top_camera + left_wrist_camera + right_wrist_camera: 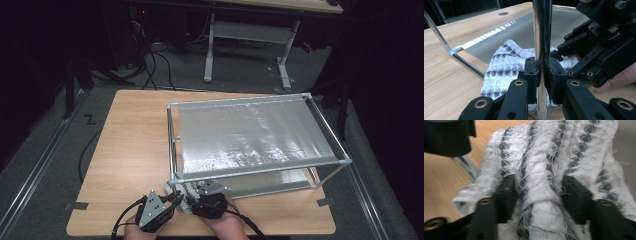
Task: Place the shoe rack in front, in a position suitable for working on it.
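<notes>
1. High view: we see a wooden table bearing a metal-framed rack with two silvery shelves. Both hands sit at the near edge, at the rack's near-left corner. The left gripper reaches to the corner post, and the right gripper lies just beside it, pointing under the frame. A white-and-grey cloth lies bunched between them at the foot of the rack, on the lower shelf's front edge. We judge the cloth is not yet spread or stowed; it is only a crumpled heap here.

2. Left gripper view: our left gripper has its jaws pressed tight on the upright corner post, steadying the rack. Behind the post the cloth rests partly on the lower shelf sheet and partly on the table. The right gripper comes in from the side above the cloth.

3. Right gripper view: our right gripper straddles a raised fold of the cloth, its jaws half spread with the ridge between them. The pads look close against the fabric, though we cannot tell whether they truly pinch it.

4. Our judgement: bracing the rack is done; a firm grasp on the cloth and moving it to its place remain.
</notes>
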Tool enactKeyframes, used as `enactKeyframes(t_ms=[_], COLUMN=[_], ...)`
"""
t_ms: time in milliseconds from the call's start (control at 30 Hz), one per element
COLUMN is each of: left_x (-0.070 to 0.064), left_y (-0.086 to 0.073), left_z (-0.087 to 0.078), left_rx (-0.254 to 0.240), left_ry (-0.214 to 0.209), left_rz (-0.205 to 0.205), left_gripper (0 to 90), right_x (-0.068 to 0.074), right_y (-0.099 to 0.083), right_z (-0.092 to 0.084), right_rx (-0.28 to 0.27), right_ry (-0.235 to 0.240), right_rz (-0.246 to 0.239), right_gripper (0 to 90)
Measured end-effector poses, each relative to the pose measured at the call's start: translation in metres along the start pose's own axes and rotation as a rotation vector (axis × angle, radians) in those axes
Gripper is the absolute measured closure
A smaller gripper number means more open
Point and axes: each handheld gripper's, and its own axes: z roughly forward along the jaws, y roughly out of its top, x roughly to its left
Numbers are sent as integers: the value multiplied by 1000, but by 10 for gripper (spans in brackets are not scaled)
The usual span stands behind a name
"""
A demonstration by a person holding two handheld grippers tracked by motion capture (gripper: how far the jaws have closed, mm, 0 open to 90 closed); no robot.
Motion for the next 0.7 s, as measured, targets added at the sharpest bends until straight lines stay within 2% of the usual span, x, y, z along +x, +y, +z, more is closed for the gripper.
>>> enactKeyframes(t_ms=[33,133,267,400,533,700], left_x=[0,-1,-1,0,2,7], left_y=[0,0,-1,-1,-1,-1], left_z=[0,1,2,3,1,1], left_rx=[0,4,6,10,-3,-13], left_ry=[0,1,-4,-12,-28,-45], left_rz=[0,3,-9,-14,-17,-30], left_gripper=[792,787,781,773,750,620], right_x=[1,4,4,3,-2,-10], right_y=[0,-1,-1,-1,1,-3], right_z=[0,-1,-1,-3,-15,-34], right_rx=[2,-4,3,-16,-73,-111], right_ry=[1,-11,-4,-14,-35,-80], right_rz=[3,-53,-91,-104,-104,-80], right_gripper=[567,695,767,790,792,792])
